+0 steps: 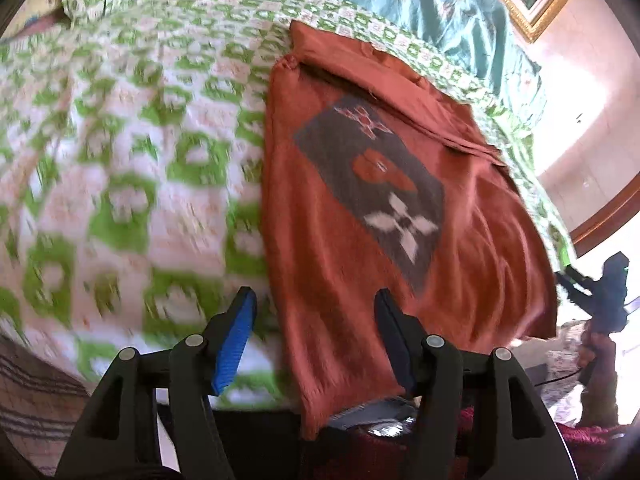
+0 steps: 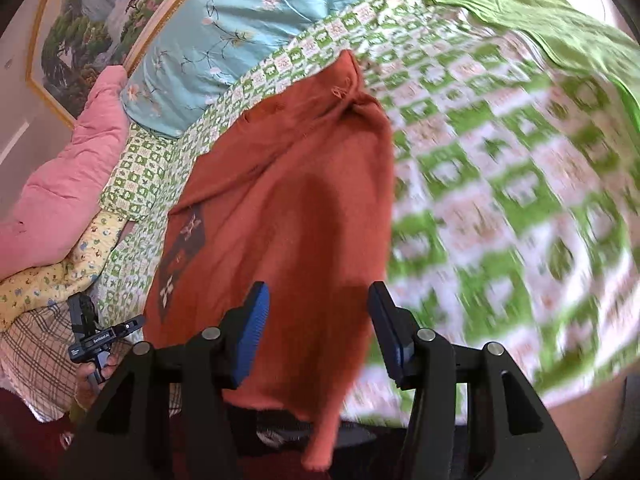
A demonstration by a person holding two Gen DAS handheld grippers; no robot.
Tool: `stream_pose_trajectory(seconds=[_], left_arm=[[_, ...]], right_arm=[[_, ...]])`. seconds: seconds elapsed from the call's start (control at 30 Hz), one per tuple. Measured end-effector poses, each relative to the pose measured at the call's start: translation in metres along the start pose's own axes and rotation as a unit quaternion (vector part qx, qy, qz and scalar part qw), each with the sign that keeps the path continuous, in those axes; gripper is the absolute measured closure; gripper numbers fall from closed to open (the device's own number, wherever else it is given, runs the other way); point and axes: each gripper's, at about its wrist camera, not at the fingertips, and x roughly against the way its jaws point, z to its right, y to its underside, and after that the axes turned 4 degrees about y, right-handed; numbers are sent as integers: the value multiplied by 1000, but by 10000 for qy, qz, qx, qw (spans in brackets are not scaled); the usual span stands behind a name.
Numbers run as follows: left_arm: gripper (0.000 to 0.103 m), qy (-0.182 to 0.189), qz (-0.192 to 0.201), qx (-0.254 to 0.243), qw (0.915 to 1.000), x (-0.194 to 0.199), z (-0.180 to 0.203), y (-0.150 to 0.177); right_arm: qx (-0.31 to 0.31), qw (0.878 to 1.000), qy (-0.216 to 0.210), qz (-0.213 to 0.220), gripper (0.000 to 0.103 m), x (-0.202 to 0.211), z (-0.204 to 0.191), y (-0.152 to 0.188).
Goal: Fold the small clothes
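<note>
A rust-orange small garment point(image 1: 344, 264) with a grey printed patch point(image 1: 380, 184) lies spread on the green-and-white checked bedspread point(image 1: 132, 148), its near corner hanging over the bed's front edge. My left gripper point(image 1: 314, 294) is open just above the garment's left edge and grips nothing. In the right wrist view the same garment point(image 2: 296, 184) runs away from me, the patch point(image 2: 184, 248) at its left. My right gripper point(image 2: 318, 286) is open over the garment's near end, and its blue pads point(image 2: 250, 332) are clear of the cloth.
A teal flowered quilt point(image 2: 224, 36), a pink blanket point(image 2: 68, 176) and a yellow printed cloth point(image 2: 56, 272) lie along the far and left side of the bed. A gold-framed picture point(image 2: 100, 12) hangs behind. A hand point(image 2: 94, 380) shows at the lower left.
</note>
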Motion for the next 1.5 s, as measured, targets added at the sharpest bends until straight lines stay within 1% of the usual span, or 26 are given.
stream_pose_trajectory(seconds=[0.03, 0.1, 0.17, 0.27, 0.37, 0.5, 0.57, 0.67, 0.7, 0.73, 0.83, 0.9, 0.97, 1.0, 1.07, 1.1, 1.13, 1.17, 1.2, 1.23, 1.27, 1.33, 1.37, 1.4, 1.47, 1.5], left_arm=[[40, 72, -16, 21, 10000, -1, -1, 6], [40, 99, 87, 24, 9999, 0, 0, 14], [40, 166, 129, 64, 9998, 1, 1, 17], [40, 436, 54, 173, 9989, 0, 2, 21], [40, 549, -24, 108, 9984, 0, 6, 25], [41, 717, -121, 151, 9972, 1, 4, 28], [46, 753, -121, 169, 9969, 0, 3, 27], [71, 688, -145, 105, 9975, -4, 3, 24], [96, 653, -146, 53, 9977, -4, 3, 23], [98, 657, -133, 17, 9977, -3, 3, 22], [100, 664, 102, -103, 9977, 11, 3, 22], [100, 712, 183, -130, 9972, 15, 2, 22], [99, 666, 97, -74, 9977, 11, -4, 22], [99, 637, -14, -10, 9980, 5, -7, 22], [98, 580, -107, 52, 9982, 0, -9, 23], [96, 577, -135, 96, 9982, 0, -9, 23], [87, 592, -162, 103, 9981, 0, -10, 23], [82, 658, -226, 123, 9975, -2, -11, 23], [75, 738, -276, 153, 9968, -4, -11, 23], [73, 761, -288, 150, 9966, -5, -11, 23], [73, 746, -302, 121, 9967, -7, -10, 24], [79, 705, -316, -62, 9970, -10, -4, 24], [90, 705, -301, -175, 9969, -9, -1, 25], [98, 782, -288, -272, 9961, -9, 3, 25], [99, 1021, -135, -276, 9943, -2, 4, 26], [99, 1199, 8, -242, 9925, 5, 4, 25]], right_arm=[[0, 10000, 14, -40, 49, 1, 2, 3], [32, 9999, 44, -163, 49, 3, 6, 12], [62, 9996, -5, -265, 49, 2, 8, 17], [124, 9987, -192, -447, 49, -1, 8, 25], [184, 9974, -352, -596, 49, -6, 5, 33], [51, 9963, -526, -685, 49, -15, 6, 39], [-42, 9957, -662, -645, 49, -17, 8, 40], [-198, 9938, -920, -595, 51, -22, 9, 37], [-198, 9939, -919, -574, 70, -23, 9, 36], [-120, 9952, -789, -573, 94, -23, 8, 35], [-74, 9960, -751, -469, 95, -10, 16, 35], [-83, 9975, -616, -346, 96, 5, 29, 35], [-194, 9976, -578, -341, 96, 8, 39, 36], [-239, 9975, -553, -370, 96, 6, 43, 37], [-239, 9970, -613, -418, 96, -1, 41, 38], [-196, 9968, -650, -432, 96, -3, 38, 38], [-153, 9966, -682, -445, 96, -4, 34, 39], [-129, 9964, -709, -451, 96, -5, 33, 39], [-108, 9961, -745, -452, 96, -5, 32, 38], [-101, 9960, -766, -454, 96, -4, 33, 37], [-104, 9959, -777, -455, 96, -3, 34, 37], [-143, 9952, -869, -426, 96, -2, 35, 35], [-168, 9946, -948, -395, 96, -1, 35, 34], [-177, 9942, -994, -371, 96, 0, 35, 34], [-196, 9932, -1109, -296, 96, 3, 36, 32], [-224, 9922, -1209, -223, 96, 6, 37, 30]])
